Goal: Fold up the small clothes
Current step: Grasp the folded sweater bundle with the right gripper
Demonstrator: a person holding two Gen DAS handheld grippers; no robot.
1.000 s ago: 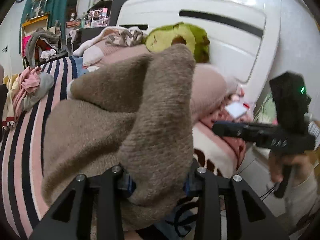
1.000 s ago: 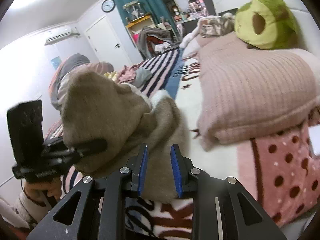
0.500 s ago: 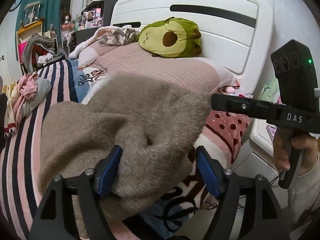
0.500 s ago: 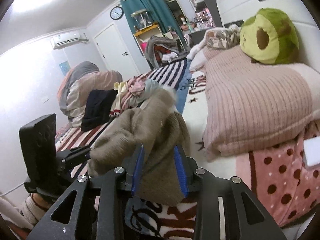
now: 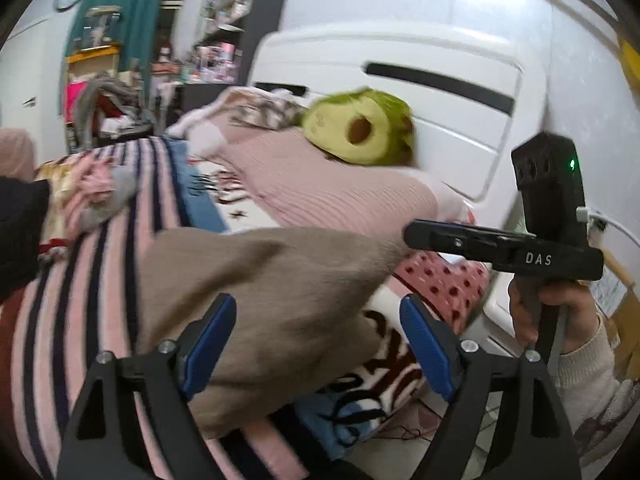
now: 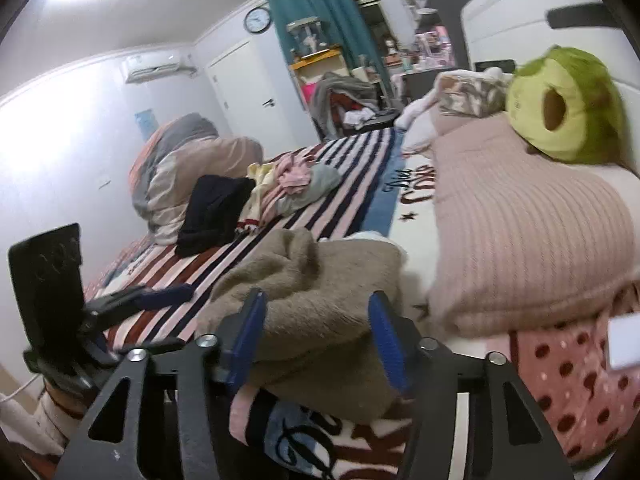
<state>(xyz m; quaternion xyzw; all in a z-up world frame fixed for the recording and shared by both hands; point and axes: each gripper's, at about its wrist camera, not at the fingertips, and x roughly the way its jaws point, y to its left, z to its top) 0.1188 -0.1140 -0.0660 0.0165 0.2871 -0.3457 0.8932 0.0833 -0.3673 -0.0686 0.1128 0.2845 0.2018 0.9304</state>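
A tan knitted garment (image 5: 272, 292) lies bunched on the striped bed blanket (image 5: 80, 280) near the bed's edge; it also shows in the right wrist view (image 6: 320, 292). My left gripper (image 5: 316, 344) is open, its blue pads on either side of the garment's near edge. My right gripper (image 6: 316, 340) is open too, just in front of the garment. In the left wrist view the right gripper (image 5: 416, 236) reaches the garment's far corner. In the right wrist view the left gripper (image 6: 160, 296) hovers left of the garment.
A pink ribbed pillow (image 6: 520, 232) with a green avocado plush (image 6: 560, 100) lies at the head of the bed by the white headboard (image 5: 440, 100). A pile of small clothes (image 6: 288, 184) and a black garment (image 6: 212, 208) lie further along the bed.
Both grippers let go of the tan garment and opened wide. The garment dropped from a raised bundle onto the blanket.
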